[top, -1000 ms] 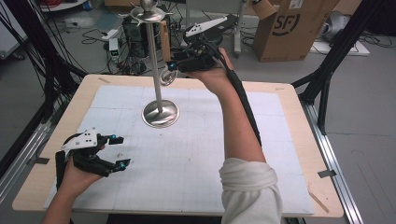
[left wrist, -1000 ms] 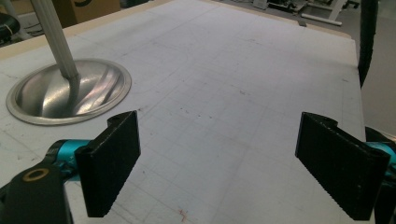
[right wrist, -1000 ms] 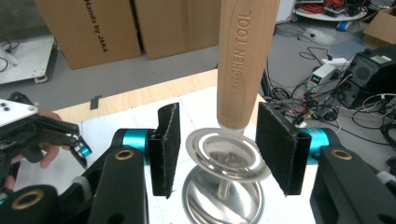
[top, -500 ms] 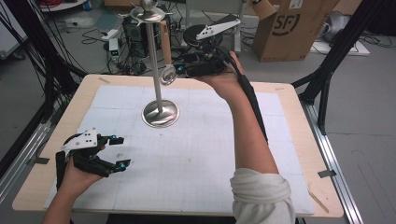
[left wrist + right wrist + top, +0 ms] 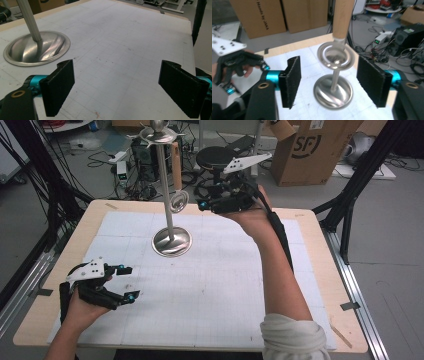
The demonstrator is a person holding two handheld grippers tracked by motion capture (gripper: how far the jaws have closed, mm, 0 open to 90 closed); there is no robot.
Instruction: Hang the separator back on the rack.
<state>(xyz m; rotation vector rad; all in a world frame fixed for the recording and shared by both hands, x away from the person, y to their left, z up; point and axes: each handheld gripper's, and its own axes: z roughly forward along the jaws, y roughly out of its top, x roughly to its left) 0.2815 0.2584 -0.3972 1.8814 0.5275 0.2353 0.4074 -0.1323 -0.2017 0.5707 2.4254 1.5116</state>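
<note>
The strainer (image 5: 179, 201) — a small round metal one with a wooden handle — hangs from the top of a tall metal stand (image 5: 171, 241), in the upper middle of the high view, beside the stand's pole and above its round base. Going left to right in that view: at the lower left the left gripper (image 5: 125, 282) sits in a hand just above the white gridded mat (image 5: 210, 290), its jaws standing wide apart with nothing between them; in the left gripper view the same two black pads frame bare mat, with the stand's shiny base (image 5: 36, 48) at the upper left of the frame. In the middle stands the pole, with the strainer's bowl hanging just right of it. To the right of the strainer, at upper centre, the right gripper (image 5: 202, 205) is held level at the strainer's height, pointing left at it and close beside it, not touching. Its jaws have just been opening and stand apart — in the right gripper view the strainer (image 5: 335, 55) appears in the gap between the pads, farther off, with neither pad pressing on it, and the wooden handle (image 5: 342, 18) rises to the top of the frame. The other hand and its gripper (image 5: 232, 60) show at the left edge of that view.
</note>
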